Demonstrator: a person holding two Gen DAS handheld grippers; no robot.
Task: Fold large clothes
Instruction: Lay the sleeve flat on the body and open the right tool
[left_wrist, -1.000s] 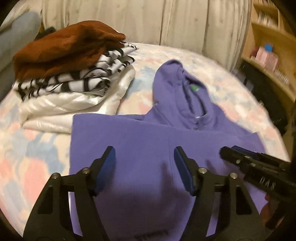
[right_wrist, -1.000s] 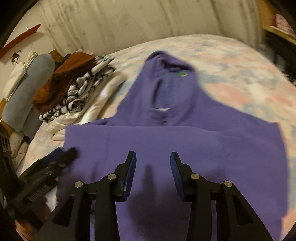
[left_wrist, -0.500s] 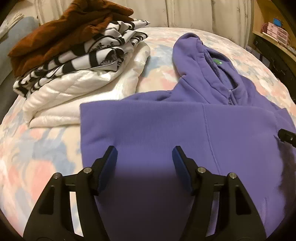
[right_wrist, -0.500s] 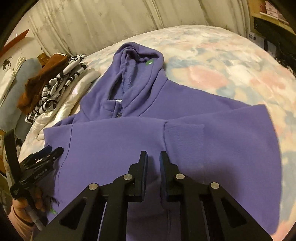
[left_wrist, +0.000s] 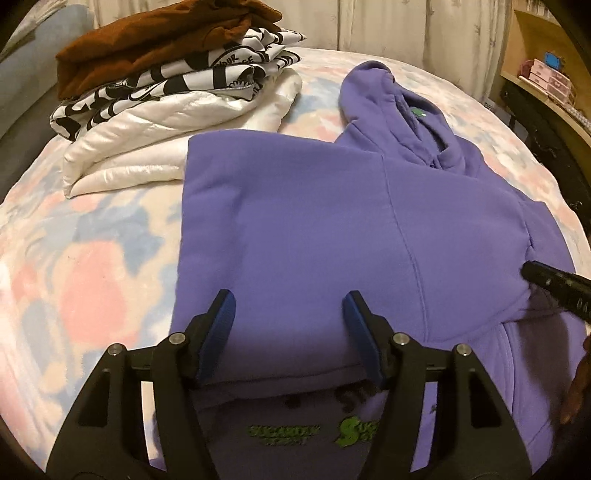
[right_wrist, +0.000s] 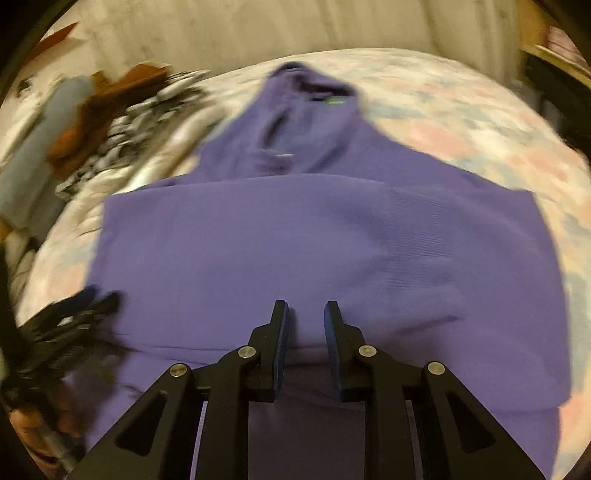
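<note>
A purple hoodie (left_wrist: 314, 229) lies flat on the bed, sleeves folded across its body, hood toward the far side. Green lettering (left_wrist: 284, 432) shows on the near part under the folded sleeve. My left gripper (left_wrist: 288, 317) is open and empty, just above the sleeve's near edge. The right gripper's tip (left_wrist: 554, 286) pokes in at the right edge. In the blurred right wrist view the hoodie (right_wrist: 314, 251) fills the middle, and my right gripper (right_wrist: 306, 325) is open with a narrow gap, empty, over the sleeve's near edge. The left gripper (right_wrist: 74, 317) shows at the left.
A stack of folded clothes (left_wrist: 173, 85) sits at the far left: brown on top, black-and-white, then white padded. The bed has a pastel floral cover (left_wrist: 85, 280). A curtain hangs behind. Wooden shelves (left_wrist: 546, 77) stand at the far right.
Both grippers drew back toward the hoodie's near side; the green lettering has come into view. The right gripper's jaws opened a little from nearly shut. The right view is now motion-blurred.
</note>
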